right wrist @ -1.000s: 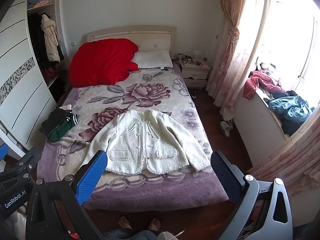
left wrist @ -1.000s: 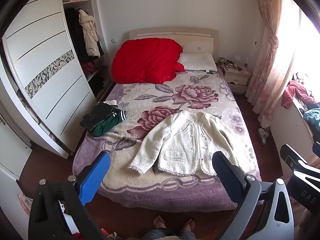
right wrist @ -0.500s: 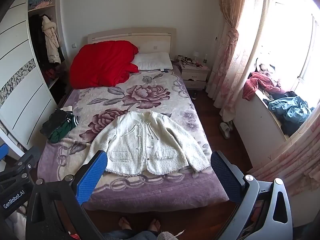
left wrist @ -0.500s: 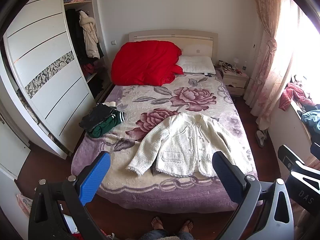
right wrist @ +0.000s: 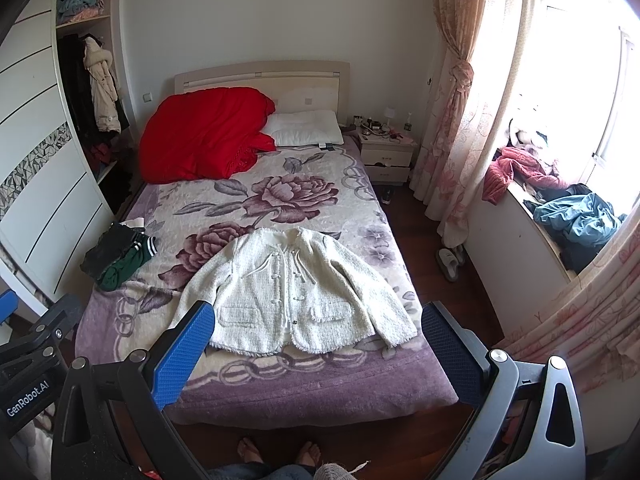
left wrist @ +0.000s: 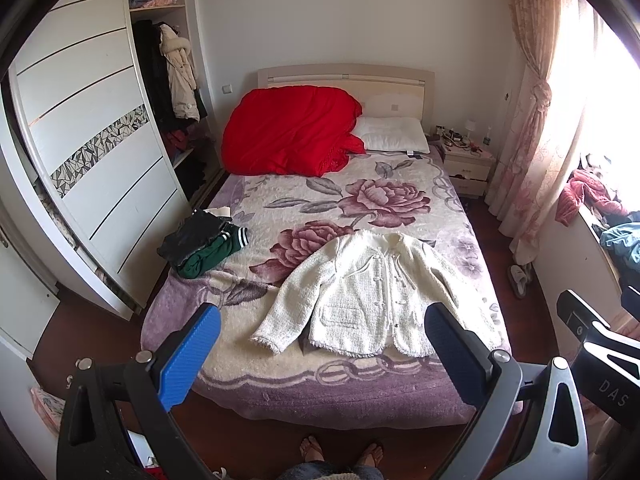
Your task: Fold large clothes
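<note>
L fingers: left gripper point(left wrist: 322, 350) spread wide, nothing held; blue pad point(left wrist: 188, 360) on one side, dark pad on the other.
R fingers: right gripper point(right wrist: 318, 350) same, wide apart & empty, held above the foot of the bed.
Contact: none. Both grippers well apart from the garment, up in the air.
Jacket: white jacket point(right wrist: 296, 292) lies flat, front up, buttoned, on the floral blanket point(right wrist: 304, 192), near the foot end, w/ both sleeves angled out & down.
Direction: ahead & below both grippers; hem nearest, collar far.
Long axis: collar-to-hem runs along the bed, roughly in line w/ the fingers.
Nearer hand: jacket sits centred in right wrist view, offset to the right in left wrist view, so prob. each hand takes its own sleeve.
Next (judgement): drop down to the sleeve cuffs, fold inward.
Other: folded dark/green clothes point(left wrist: 204, 244) at bed's left edge; red duvet point(left wrist: 292, 136) at the head.
</note>
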`<action>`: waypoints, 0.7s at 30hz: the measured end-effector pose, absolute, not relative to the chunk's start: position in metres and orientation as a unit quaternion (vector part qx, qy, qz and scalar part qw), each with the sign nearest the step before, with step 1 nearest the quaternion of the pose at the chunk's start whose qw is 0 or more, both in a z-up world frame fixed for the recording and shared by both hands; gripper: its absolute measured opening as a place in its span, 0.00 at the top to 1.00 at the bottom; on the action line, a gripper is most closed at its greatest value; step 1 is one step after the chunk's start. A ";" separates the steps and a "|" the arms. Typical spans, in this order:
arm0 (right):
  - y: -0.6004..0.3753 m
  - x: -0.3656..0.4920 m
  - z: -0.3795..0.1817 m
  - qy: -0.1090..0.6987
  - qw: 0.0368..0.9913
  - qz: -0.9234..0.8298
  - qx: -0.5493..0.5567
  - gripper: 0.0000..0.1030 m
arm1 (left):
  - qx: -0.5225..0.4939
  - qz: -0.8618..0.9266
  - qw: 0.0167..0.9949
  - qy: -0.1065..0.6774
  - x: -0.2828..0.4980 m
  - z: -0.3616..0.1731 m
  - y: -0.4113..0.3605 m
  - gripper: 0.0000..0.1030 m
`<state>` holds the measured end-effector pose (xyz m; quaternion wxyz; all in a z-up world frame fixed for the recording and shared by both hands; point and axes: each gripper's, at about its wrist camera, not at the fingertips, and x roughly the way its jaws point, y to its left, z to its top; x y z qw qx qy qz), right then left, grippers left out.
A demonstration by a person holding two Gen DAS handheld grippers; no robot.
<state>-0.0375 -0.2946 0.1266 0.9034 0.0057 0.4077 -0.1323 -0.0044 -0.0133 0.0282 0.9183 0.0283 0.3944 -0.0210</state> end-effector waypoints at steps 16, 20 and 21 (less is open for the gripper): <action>-0.296 -0.037 0.136 0.403 0.906 -0.131 0.008 0.00 | 0.030 -0.020 0.920 0.391 -0.006 0.031 -0.014 0.00; -0.294 -0.039 0.150 0.402 0.906 -0.130 0.007 0.00 | 0.030 -0.020 0.920 0.391 -0.006 0.031 -0.014 0.00; -0.294 -0.040 0.149 0.402 0.906 -0.131 0.007 0.00 | 0.029 -0.022 0.920 0.391 -0.006 0.031 -0.013 0.00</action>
